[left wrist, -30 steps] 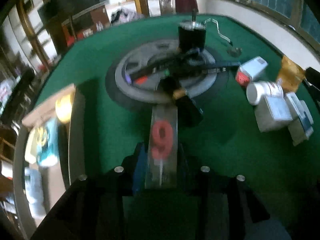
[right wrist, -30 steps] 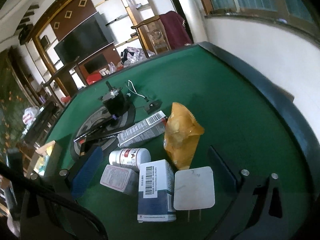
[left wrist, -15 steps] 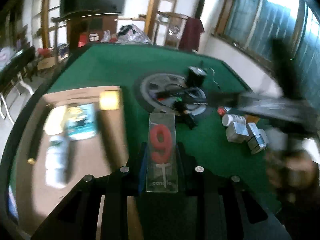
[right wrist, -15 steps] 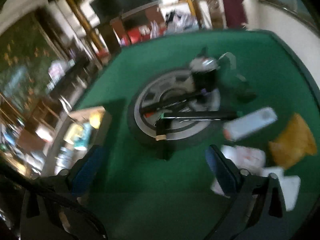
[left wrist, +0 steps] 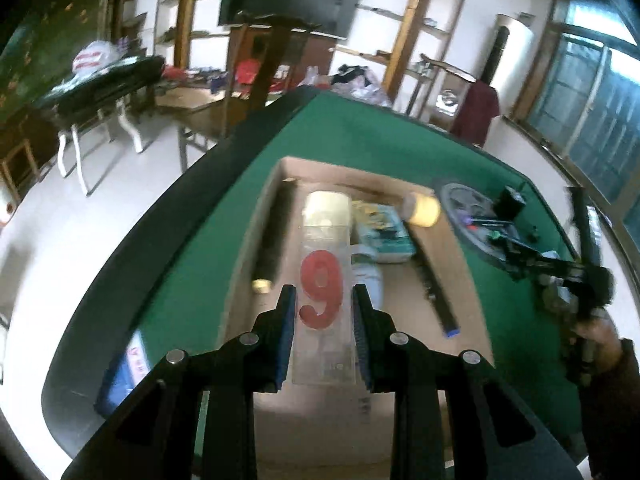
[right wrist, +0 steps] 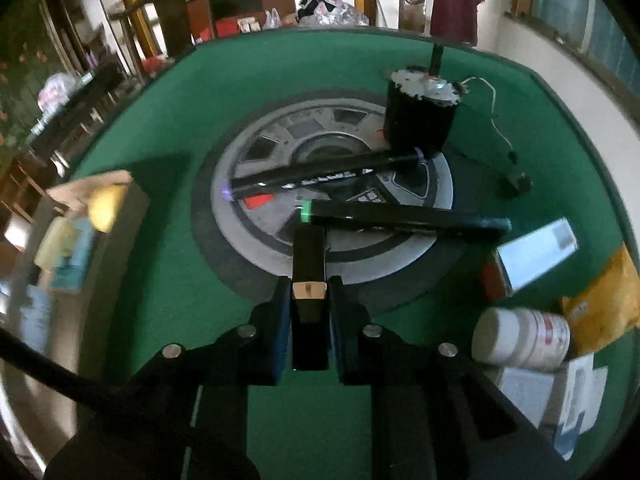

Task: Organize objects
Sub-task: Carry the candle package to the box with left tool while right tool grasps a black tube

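Left gripper: jaws pinch a clear candle packet bearing a red "9" — the packet stands lengthwise between the blue pads, its far end projecting well past the fingertips. It hangs over the open cardboard box on the green table; inside lie a black tube, a teal packet and other blurred items.

Right gripper: jaws have just closed and now clamp a black bar with a gold band, held lengthwise — its far end reaches onto the grey wheel-pattern disc, under the green-tipped black pen. To the right, a white bottle lies beside pale boxes.
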Available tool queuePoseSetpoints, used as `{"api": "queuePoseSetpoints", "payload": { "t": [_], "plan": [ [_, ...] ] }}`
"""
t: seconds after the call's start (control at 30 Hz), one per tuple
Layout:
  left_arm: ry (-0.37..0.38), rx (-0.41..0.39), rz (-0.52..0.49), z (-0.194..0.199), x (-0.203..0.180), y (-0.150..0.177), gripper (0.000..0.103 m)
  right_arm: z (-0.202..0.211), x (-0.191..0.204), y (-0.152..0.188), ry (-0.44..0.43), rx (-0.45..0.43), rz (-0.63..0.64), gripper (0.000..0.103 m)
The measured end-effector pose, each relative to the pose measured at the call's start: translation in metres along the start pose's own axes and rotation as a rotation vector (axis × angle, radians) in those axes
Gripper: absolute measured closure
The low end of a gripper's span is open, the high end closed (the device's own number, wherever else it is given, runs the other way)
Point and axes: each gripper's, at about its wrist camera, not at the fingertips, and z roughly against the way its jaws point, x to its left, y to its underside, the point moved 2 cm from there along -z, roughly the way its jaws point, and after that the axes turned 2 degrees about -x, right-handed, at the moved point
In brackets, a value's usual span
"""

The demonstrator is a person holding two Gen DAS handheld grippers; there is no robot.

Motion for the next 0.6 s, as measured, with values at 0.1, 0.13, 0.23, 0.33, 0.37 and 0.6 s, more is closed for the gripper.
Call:
{"api": "queuePoseSetpoints", "payload": {
  "t": [0.1, 0.13, 0.23, 0.33, 0.37, 0.6],
  "plan": [
    [-0.018, 0.038, 0.013, -0.015, 0.009, 0.001, 0.079, 0.023, 0.005, 0.002, -0.095, -0.021, -0.035, 0.088],
    [-0.023, 0.047, 0.011, -0.018, 0.009, 0.003, 0.079, 0.032, 0.010, 0.002, -0.135, -0.027, -0.036, 0.088],
    [-0.036, 0.080, -0.009, -0.030, 0.010, 0.001, 0.079, 0.051, 0.036, -0.001, -0.224, -0.024, -0.028, 0.088],
    [-0.061, 0.108, -0.054, -0.043, 0.006, -0.004, 0.079, 0.054, 0.067, -0.001, -0.313, 0.015, 0.006, 0.088],
    [-0.068, 0.114, -0.064, -0.044, 0.004, -0.003, 0.079, 0.053, 0.080, -0.002, -0.337, 0.033, 0.018, 0.088],
    [-0.114, 0.176, -0.061, -0.071, 0.004, -0.005, 0.079, 0.022, 0.147, 0.020, -0.378, 0.145, 0.095, 0.088]
  ]
}}
